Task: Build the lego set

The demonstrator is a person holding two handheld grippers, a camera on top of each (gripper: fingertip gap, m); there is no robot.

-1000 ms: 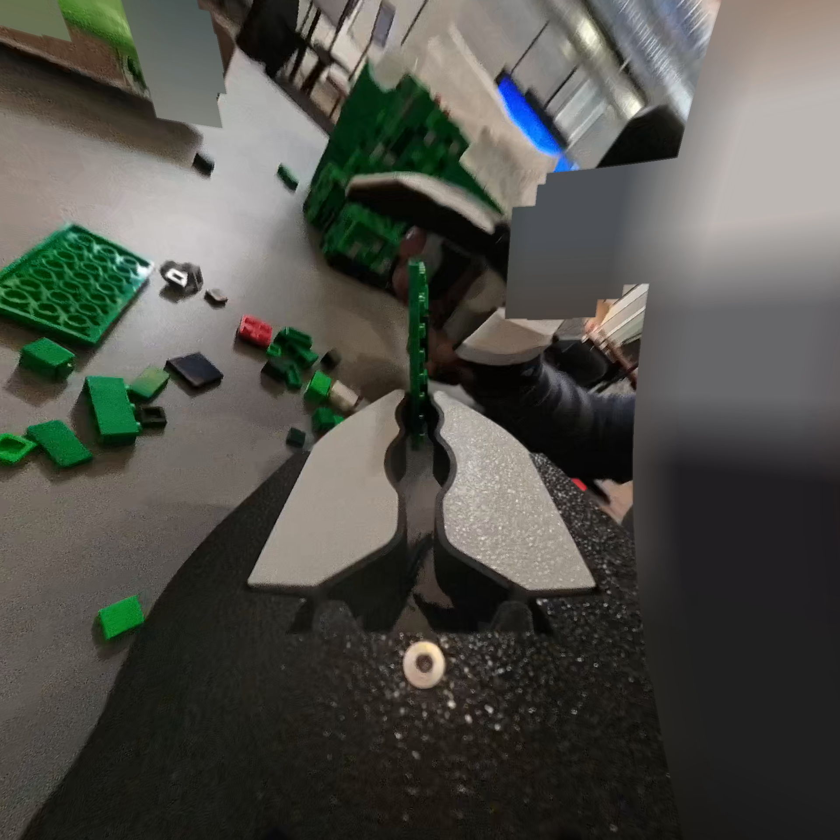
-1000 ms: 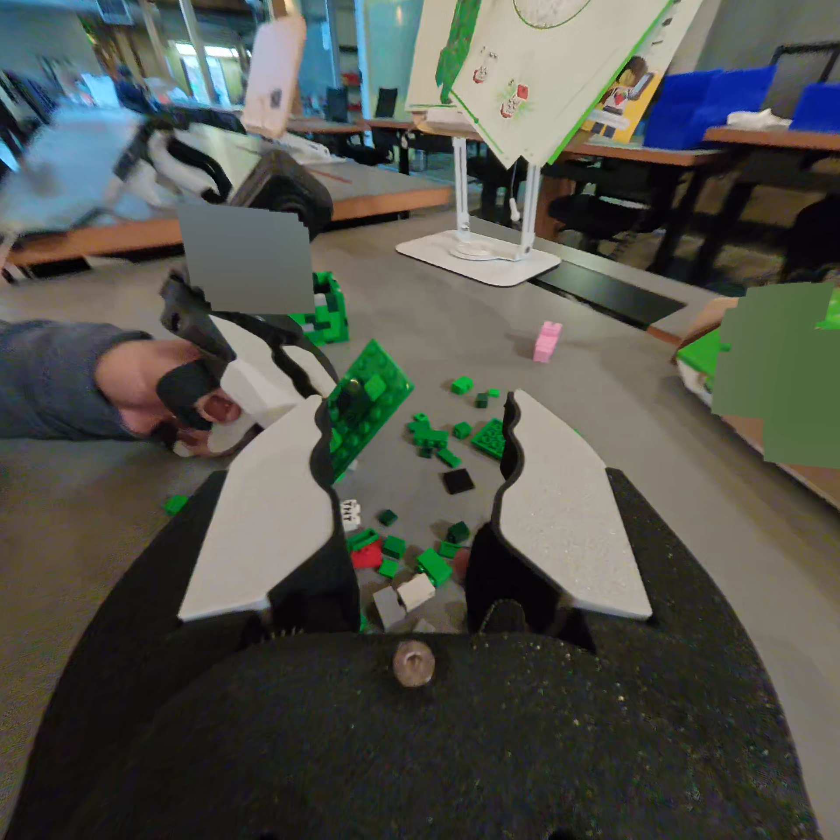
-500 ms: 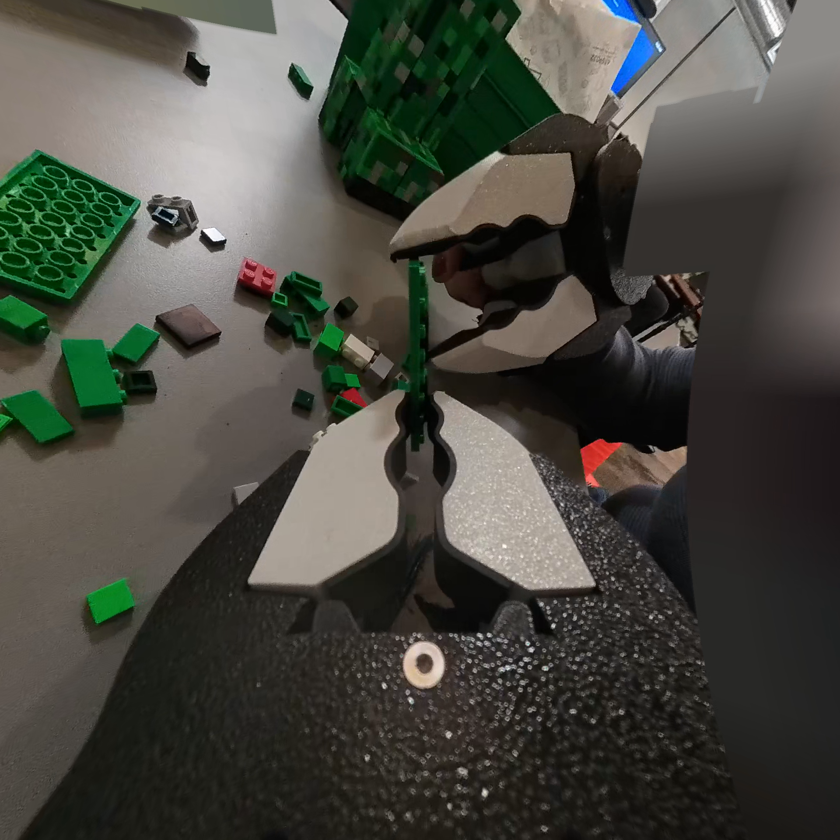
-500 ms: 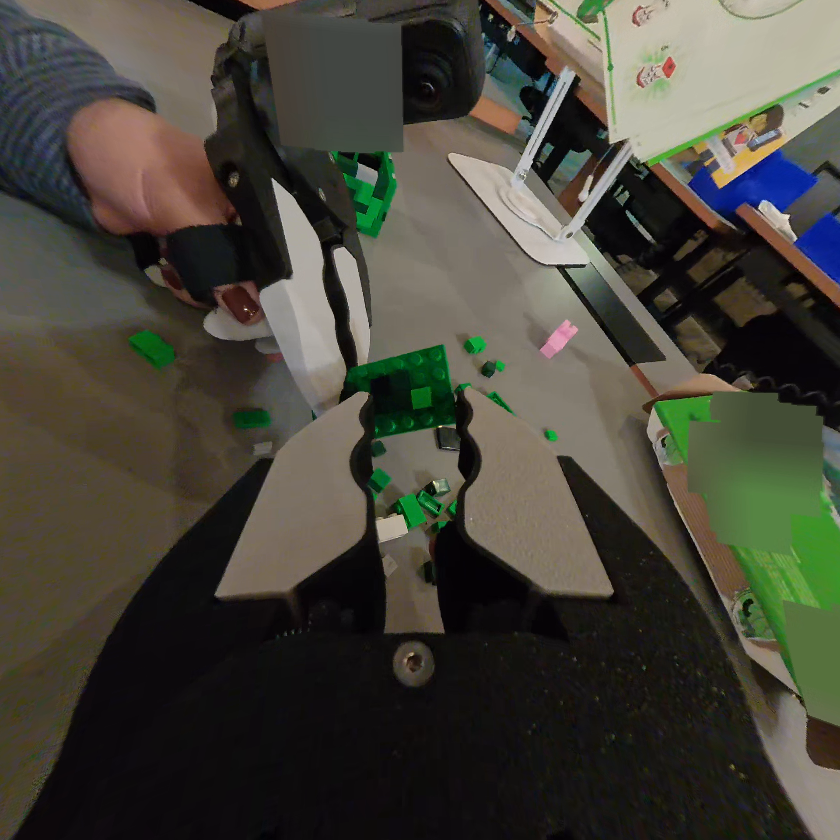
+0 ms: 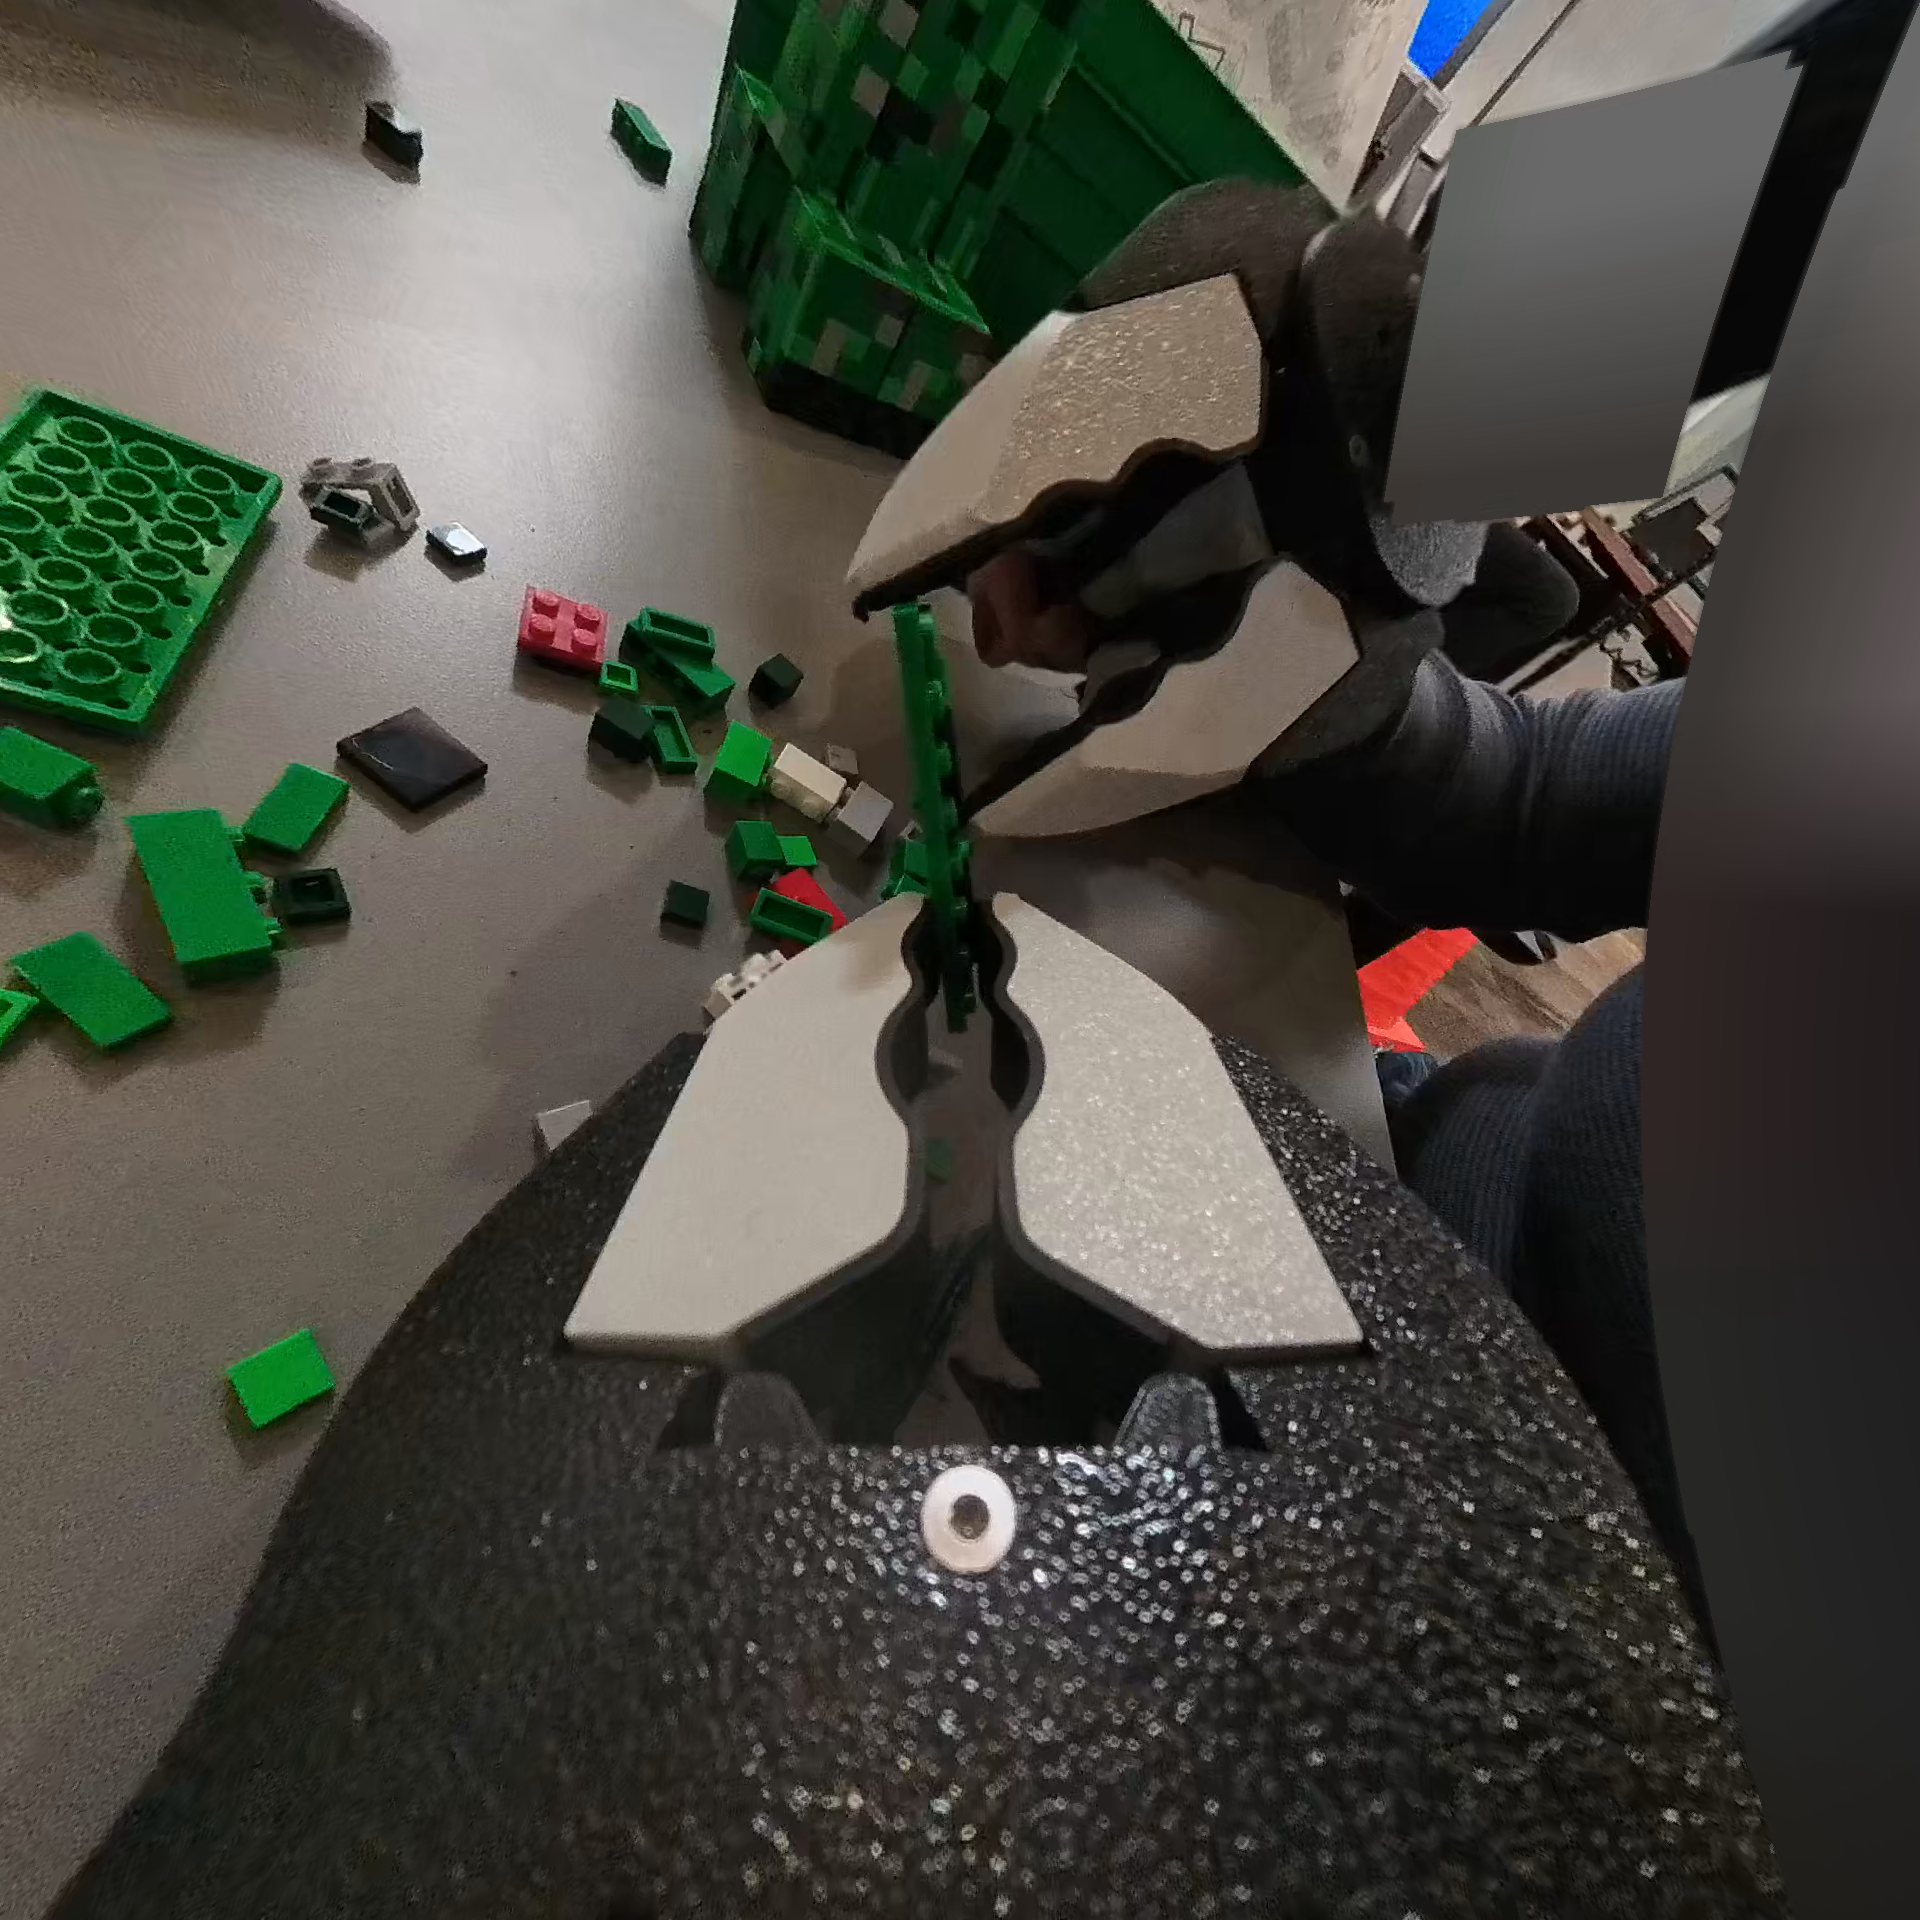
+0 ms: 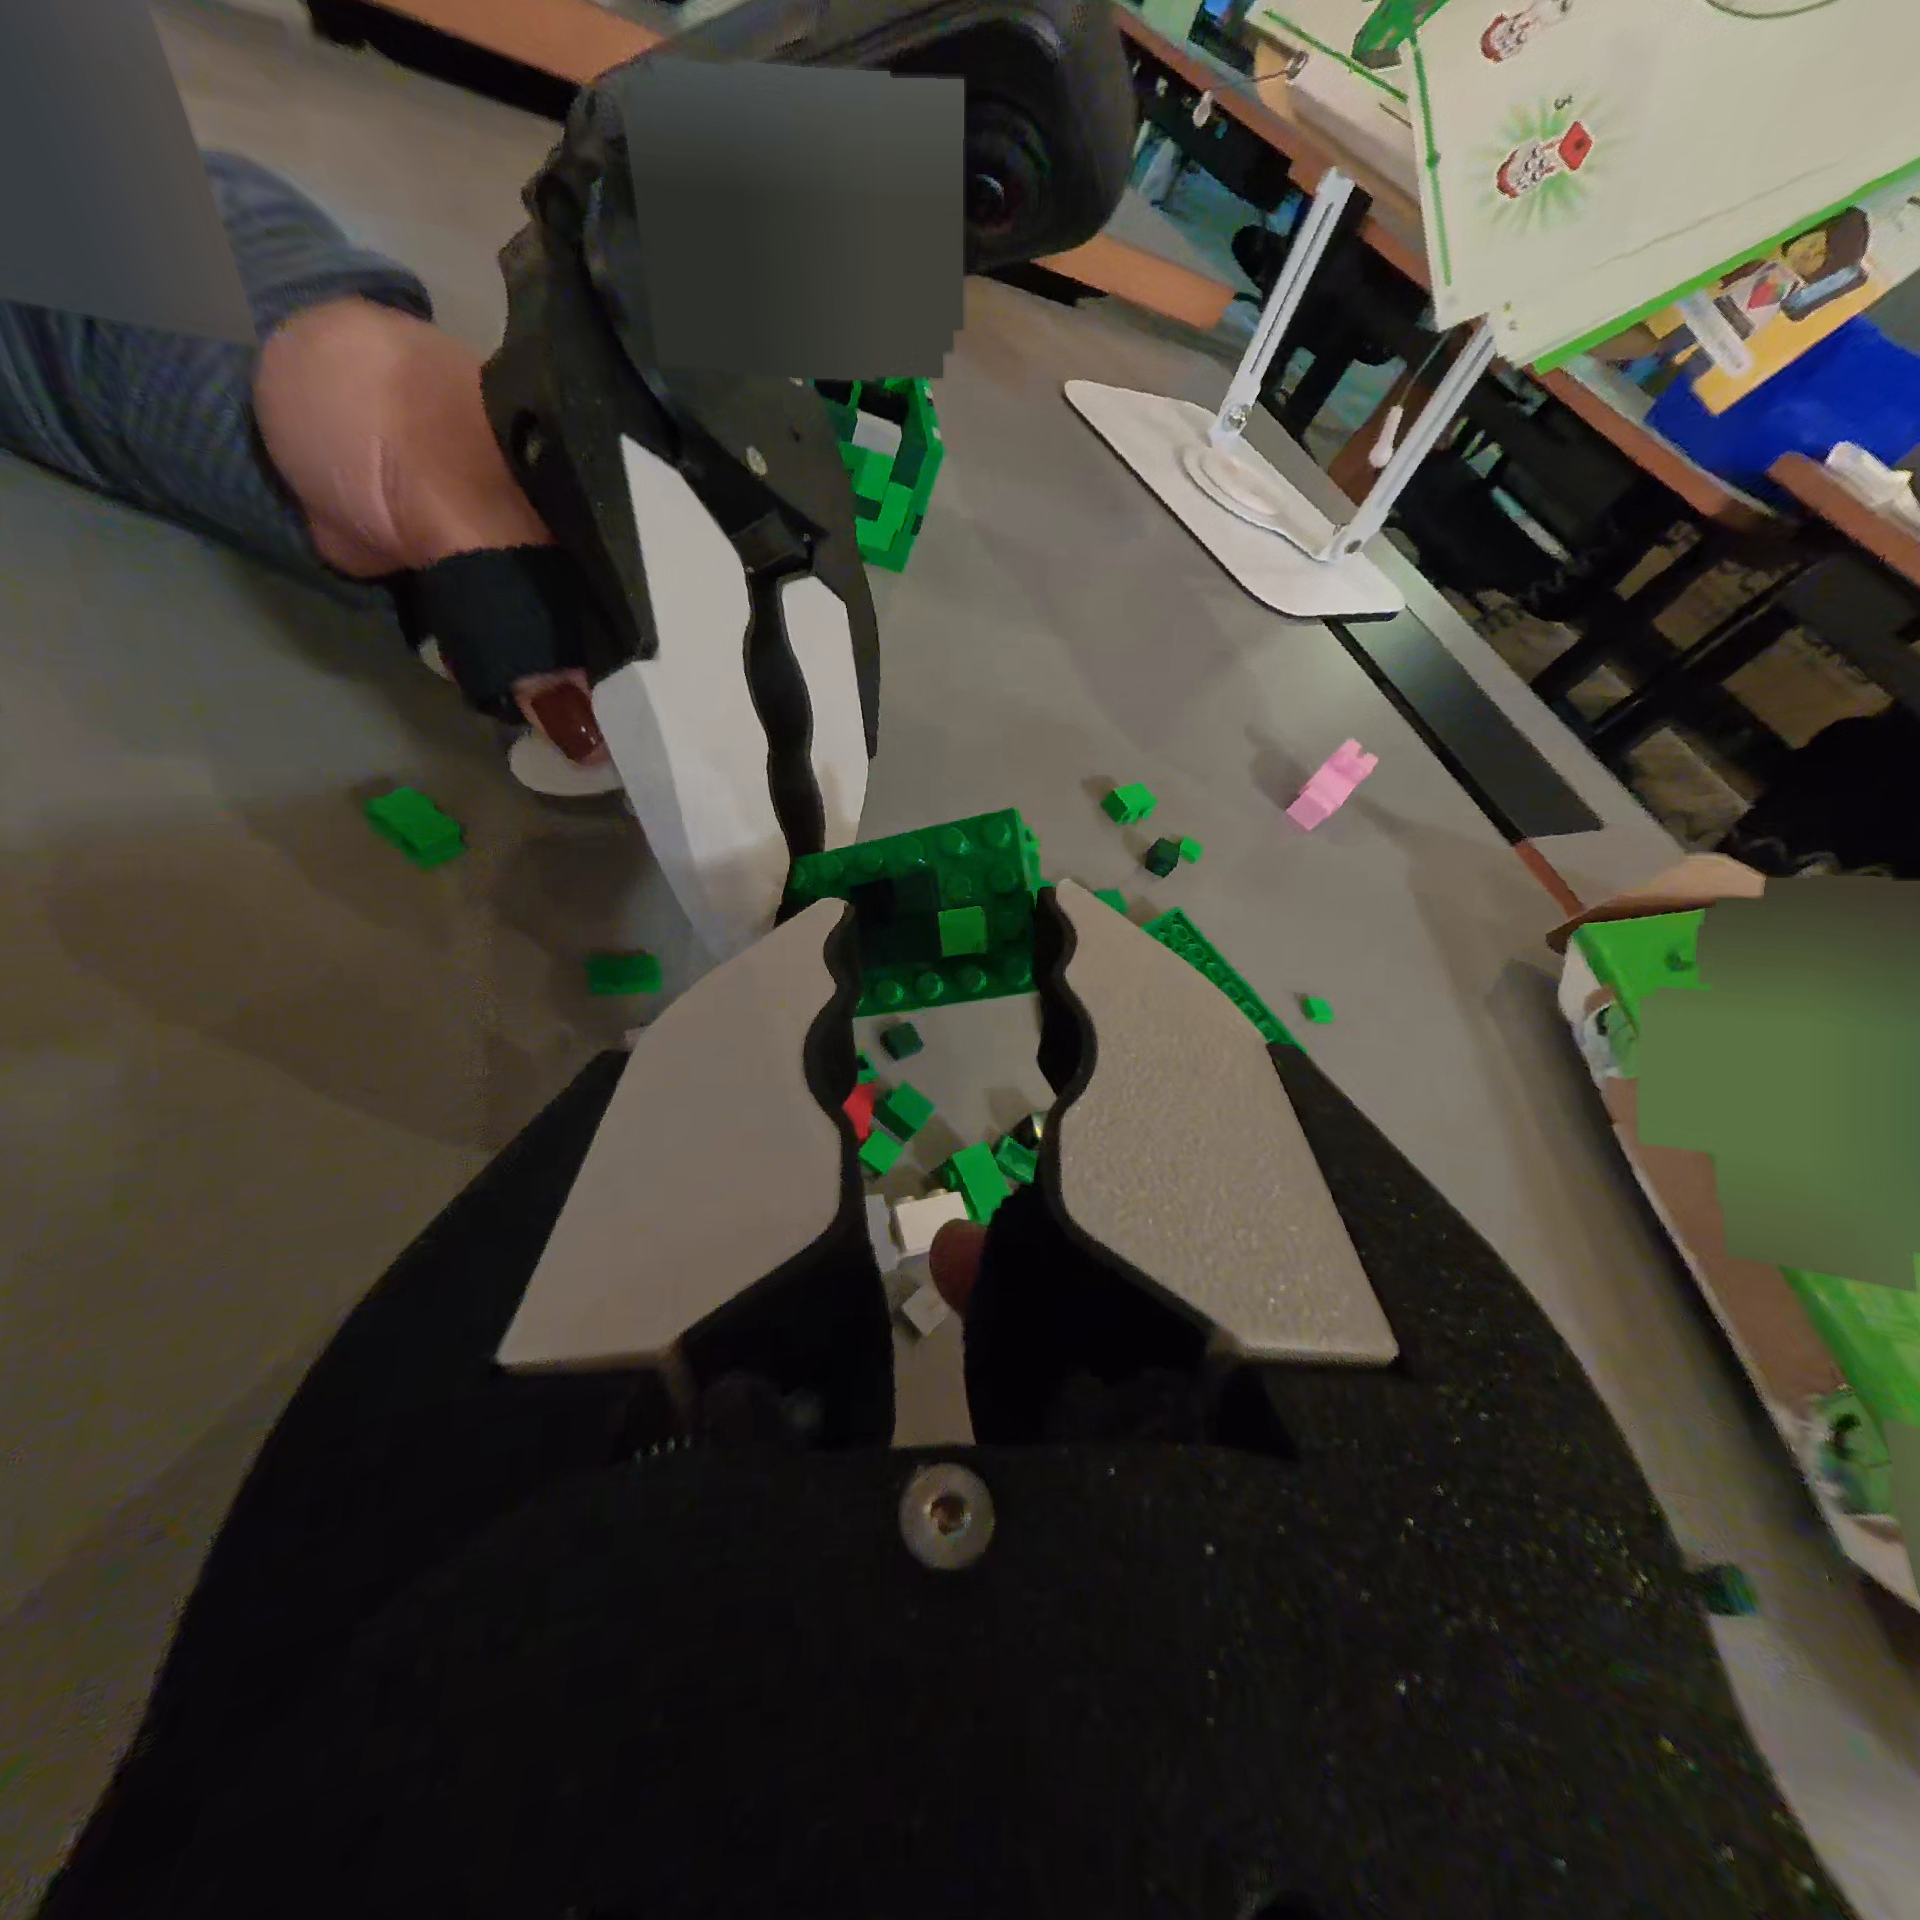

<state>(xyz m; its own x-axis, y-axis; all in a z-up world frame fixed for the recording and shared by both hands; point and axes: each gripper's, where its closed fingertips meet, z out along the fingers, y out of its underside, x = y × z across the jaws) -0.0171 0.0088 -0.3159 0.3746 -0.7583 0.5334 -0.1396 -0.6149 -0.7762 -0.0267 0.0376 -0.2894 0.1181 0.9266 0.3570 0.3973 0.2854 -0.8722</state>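
Note:
My left gripper [image 5: 951, 914] is shut on one end of a green lego plate [image 5: 938, 790] and holds it edge-on above the table. In the right wrist view the plate [image 6: 935, 862] shows its studded face with dark green tiles and one light green tile [image 6: 961, 928] on it. My right gripper [image 6: 940, 904] is open, its tips spread just in front of that face. I cannot tell whether they touch it. In the left wrist view the right gripper [image 5: 920, 717] straddles the plate's far half. The left gripper [image 6: 779, 894] also shows in the right wrist view.
Loose green, black, white and red pieces lie under the plate [image 5: 727, 758]. A large green baseplate [image 5: 104, 561] lies upside down at the left. A tall green model [image 5: 914, 187] stands behind. The right wrist view shows a pink piece [image 6: 1330, 784], a booklet stand [image 6: 1236, 488] and a box [image 6: 1652, 935]. Both grippers' tips are roughly 25 centimeters from the tall green model [image 5: 914, 187].
My right gripper has moved in to the plate and narrowed its jaws. The left gripper has kept its hold and turned the plate's studded face towards the right gripper.

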